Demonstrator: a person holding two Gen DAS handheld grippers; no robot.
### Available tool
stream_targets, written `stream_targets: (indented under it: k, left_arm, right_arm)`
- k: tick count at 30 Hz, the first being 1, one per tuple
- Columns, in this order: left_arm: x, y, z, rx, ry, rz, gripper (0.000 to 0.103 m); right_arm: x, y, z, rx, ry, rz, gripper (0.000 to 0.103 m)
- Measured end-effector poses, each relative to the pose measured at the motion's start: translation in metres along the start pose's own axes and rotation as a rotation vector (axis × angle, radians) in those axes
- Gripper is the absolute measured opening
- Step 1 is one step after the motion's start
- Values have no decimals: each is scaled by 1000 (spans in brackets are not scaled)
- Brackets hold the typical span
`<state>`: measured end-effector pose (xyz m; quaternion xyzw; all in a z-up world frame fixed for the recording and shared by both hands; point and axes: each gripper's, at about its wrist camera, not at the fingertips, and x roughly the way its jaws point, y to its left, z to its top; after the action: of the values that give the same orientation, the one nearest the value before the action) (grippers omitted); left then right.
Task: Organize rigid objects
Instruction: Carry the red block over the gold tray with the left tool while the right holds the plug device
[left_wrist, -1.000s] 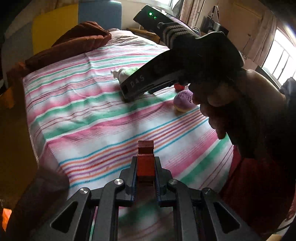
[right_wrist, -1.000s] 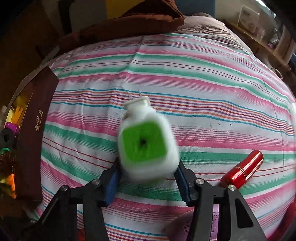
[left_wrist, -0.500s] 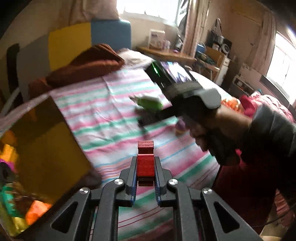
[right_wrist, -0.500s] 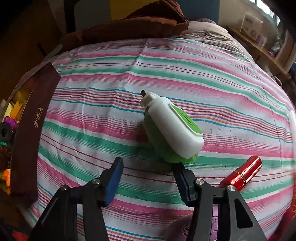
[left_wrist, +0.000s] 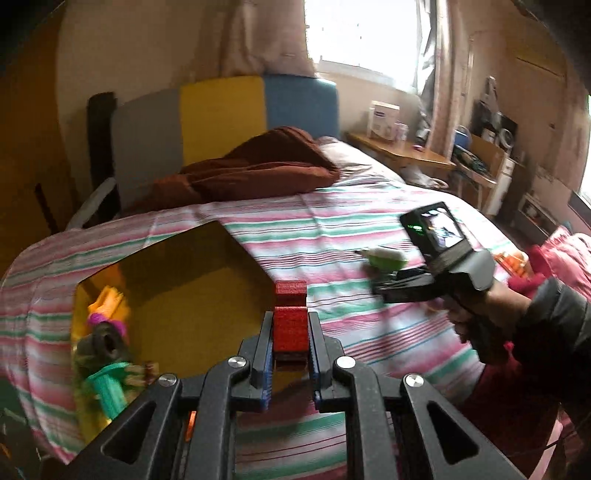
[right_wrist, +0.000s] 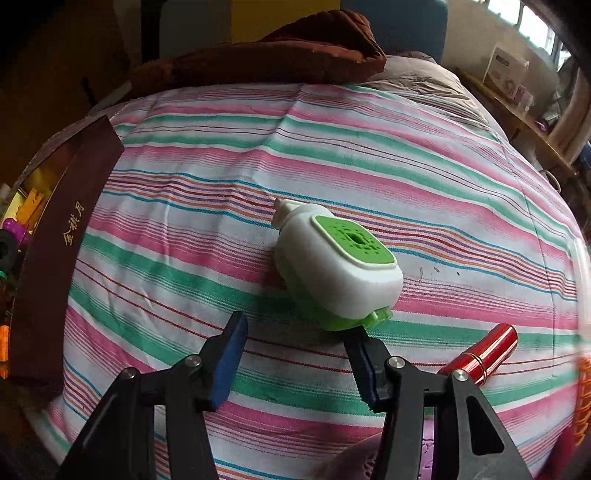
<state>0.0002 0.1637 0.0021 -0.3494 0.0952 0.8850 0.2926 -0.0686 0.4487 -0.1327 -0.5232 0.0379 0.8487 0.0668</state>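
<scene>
My left gripper (left_wrist: 290, 323) is shut on a small red block (left_wrist: 291, 295) and holds it in the air beside the open box (left_wrist: 207, 258) with the yellow inside, at the bed's left edge. In the right wrist view my right gripper (right_wrist: 297, 354) stands open just in front of a white and green plastic device (right_wrist: 340, 262). The device lies on its side on the striped bedspread (right_wrist: 369, 147), past the fingertips, with nothing between the pads. A red lipstick tube (right_wrist: 484, 354) lies to the right of the right finger.
The box holds several bright toys (left_wrist: 107, 354); its dark red wall (right_wrist: 70, 236) bears gold characters. A brown blanket (left_wrist: 258, 170) lies at the head of the bed. A purple object (right_wrist: 369, 458) shows under the right gripper. A hand (left_wrist: 480, 314) grips the right tool.
The right gripper let go of the white and green device, which now lies on the bedspread. The left gripper rose and swung left with the red block, bringing the box into view.
</scene>
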Motion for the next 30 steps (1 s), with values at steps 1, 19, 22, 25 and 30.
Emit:
stream_targets:
  k: [1,19,22,25,30]
  left_arm:
    - [1,4,-1,-7,1,7,14]
    - [4,65,-27,-136,49,87,14]
    - [8,83,-32,-211,78,42,14]
    - [13,112,-31,-318,105,-10,14]
    - [24,160,-15,-410,119,-25,14]
  right_arm:
    - [0,0,0,-2,-1,-1,54]
    - [-1,2,-1,-10,-9,-5,54]
    - [-1,6,-1,-32,-12,-23,53]
    - [-1,5,0,-33,-11,-23,53]
    - [-1,6,0,-42,-10,-25,53]
